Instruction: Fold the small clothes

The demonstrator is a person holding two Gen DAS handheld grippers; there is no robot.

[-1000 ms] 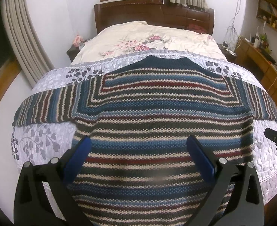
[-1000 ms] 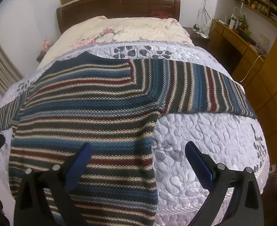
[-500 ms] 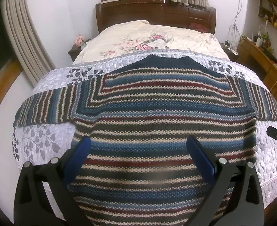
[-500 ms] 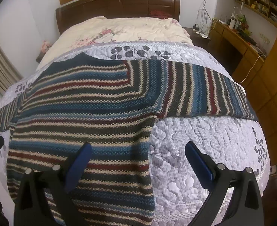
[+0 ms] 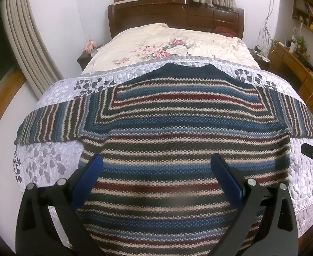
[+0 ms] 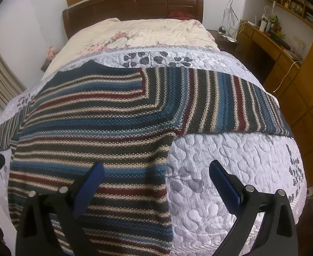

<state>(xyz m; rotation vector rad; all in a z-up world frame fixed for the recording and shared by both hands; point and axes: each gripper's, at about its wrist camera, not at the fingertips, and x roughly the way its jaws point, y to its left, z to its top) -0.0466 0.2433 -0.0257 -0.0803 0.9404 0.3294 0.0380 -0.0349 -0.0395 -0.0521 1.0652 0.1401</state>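
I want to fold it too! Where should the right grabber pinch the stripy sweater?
Probably the cuff end of the right sleeve, coming in from the right. The striped sweater lies flat with both sleeves spread straight out, so that free end should lift and fold inward. The right gripper is open.

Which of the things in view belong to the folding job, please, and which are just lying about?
For the job: striped sweater, left gripper, right gripper, both open and empty.

Just lying about: floral quilt, pale bedspread, desk, curtain.
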